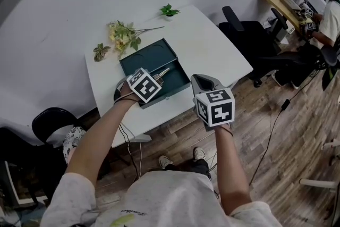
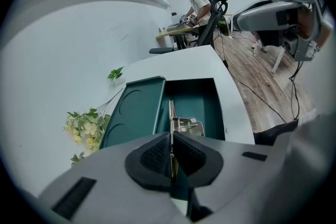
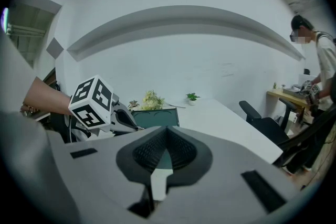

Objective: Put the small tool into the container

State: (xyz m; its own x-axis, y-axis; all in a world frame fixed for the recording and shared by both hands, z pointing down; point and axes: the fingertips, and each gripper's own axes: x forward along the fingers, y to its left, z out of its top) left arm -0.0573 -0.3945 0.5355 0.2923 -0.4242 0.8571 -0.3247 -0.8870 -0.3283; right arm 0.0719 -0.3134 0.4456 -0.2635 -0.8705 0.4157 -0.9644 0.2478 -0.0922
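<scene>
Arm outstretched, our left hand-held gripper (image 2: 171,144) clamps a slim silver tool (image 2: 171,112) over the dark-green metal box (image 2: 195,93); our right hand-held gripper (image 3: 167,130) hangs closed, empty.

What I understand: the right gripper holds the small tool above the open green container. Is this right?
Wrong side: the left gripper holds the small tool above the open green container, as the left gripper view shows. The right gripper holds nothing.
</scene>
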